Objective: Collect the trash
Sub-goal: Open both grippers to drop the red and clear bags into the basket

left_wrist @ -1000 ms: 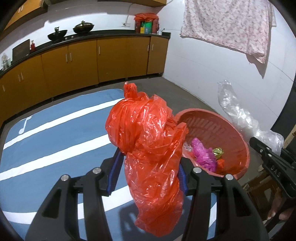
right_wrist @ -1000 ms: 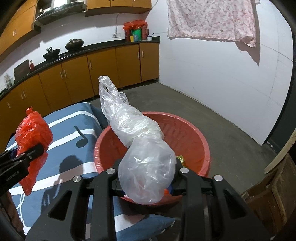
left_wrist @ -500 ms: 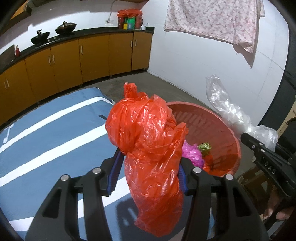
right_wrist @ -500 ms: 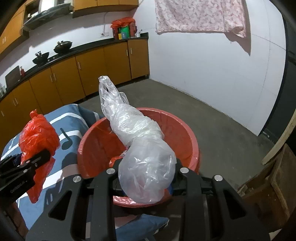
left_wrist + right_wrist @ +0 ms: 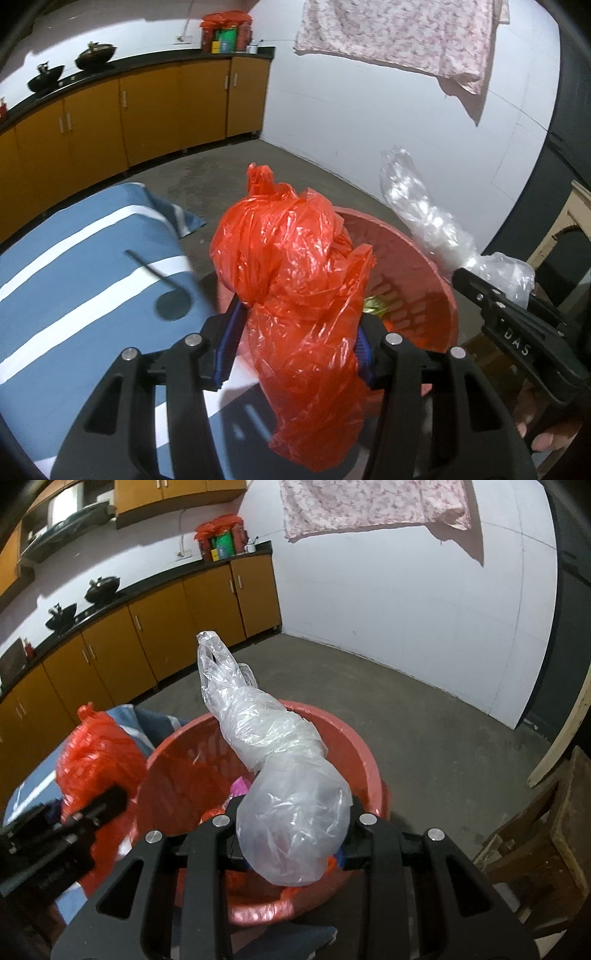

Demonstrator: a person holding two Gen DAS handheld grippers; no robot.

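Two grippers each pinch a bag near the red basket (image 5: 354, 738). The left gripper (image 5: 293, 345) squeezes a crumpled red plastic bag (image 5: 295, 273), just left of the basket. The right gripper (image 5: 291, 843) squeezes a clear plastic bag (image 5: 284, 775) above it. Pink and green trash lies inside.

Basket (image 5: 354, 738) on the floor (image 5: 424, 716), mat (image 5: 74, 266) to its left; cabinets (image 5: 155, 110) behind; trash (image 5: 240, 786) inside the basket.
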